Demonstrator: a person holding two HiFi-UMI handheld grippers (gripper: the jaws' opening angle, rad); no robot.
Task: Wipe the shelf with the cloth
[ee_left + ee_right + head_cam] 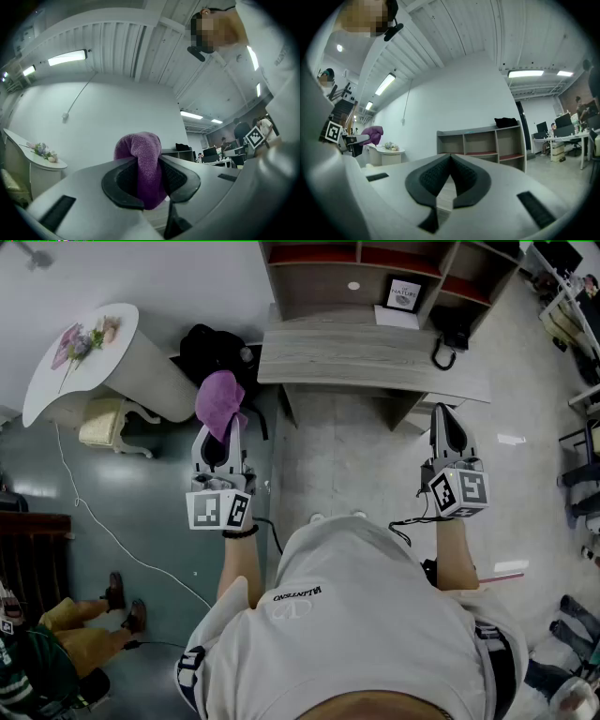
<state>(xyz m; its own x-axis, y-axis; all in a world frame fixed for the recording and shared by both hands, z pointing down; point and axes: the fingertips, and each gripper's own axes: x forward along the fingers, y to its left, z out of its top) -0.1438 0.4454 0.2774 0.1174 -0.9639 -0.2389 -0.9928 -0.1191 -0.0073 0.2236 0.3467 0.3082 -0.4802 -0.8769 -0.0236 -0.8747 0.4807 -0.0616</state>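
Cloth (219, 401): purple, bunched, poking out at 12 o'clock from the left gripper (218, 439), whose jaws are clamped on it.
Shelf (375, 354): at 1 o'clock from the cloth, well apart, top running 9-to-3.
Right gripper (448, 432): jaws pressed together, nothing between, just short of the shelf's front edge.
Room: open floor ahead; black bag (211, 348) crowds the shelf's left end.

2 grippers are counted, the left gripper (221, 430) and the right gripper (447, 418); 1 purple cloth (218, 399), 1 shelf (375, 354) and 1 white table (89, 367) are seen.
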